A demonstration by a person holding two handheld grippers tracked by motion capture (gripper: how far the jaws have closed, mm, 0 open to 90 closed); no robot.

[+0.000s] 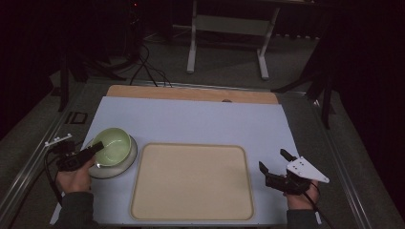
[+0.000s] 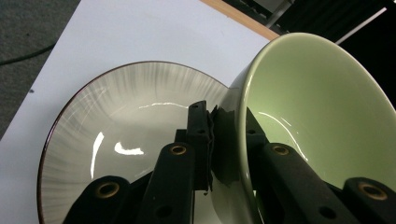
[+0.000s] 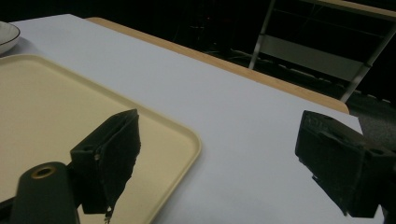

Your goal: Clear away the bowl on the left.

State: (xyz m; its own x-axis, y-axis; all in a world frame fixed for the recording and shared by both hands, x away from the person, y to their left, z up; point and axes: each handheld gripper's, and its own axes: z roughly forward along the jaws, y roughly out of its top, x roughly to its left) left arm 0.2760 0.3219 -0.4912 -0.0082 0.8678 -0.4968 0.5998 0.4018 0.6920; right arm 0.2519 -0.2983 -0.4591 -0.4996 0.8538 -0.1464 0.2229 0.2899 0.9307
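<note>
Nearest, the right gripper [image 1: 276, 166] rests with jaws spread wide and empty beside the beige tray [image 1: 191, 210], while farther left the left gripper [image 1: 98, 148] pinches the green bowl [image 1: 114, 144]'s rim, tilting it over a striped plate [image 2: 116, 116].

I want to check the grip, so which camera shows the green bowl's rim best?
The left gripper view: the green bowl is close, its rim pinched between the jaws. The high view shows it small, over the plate.
</note>
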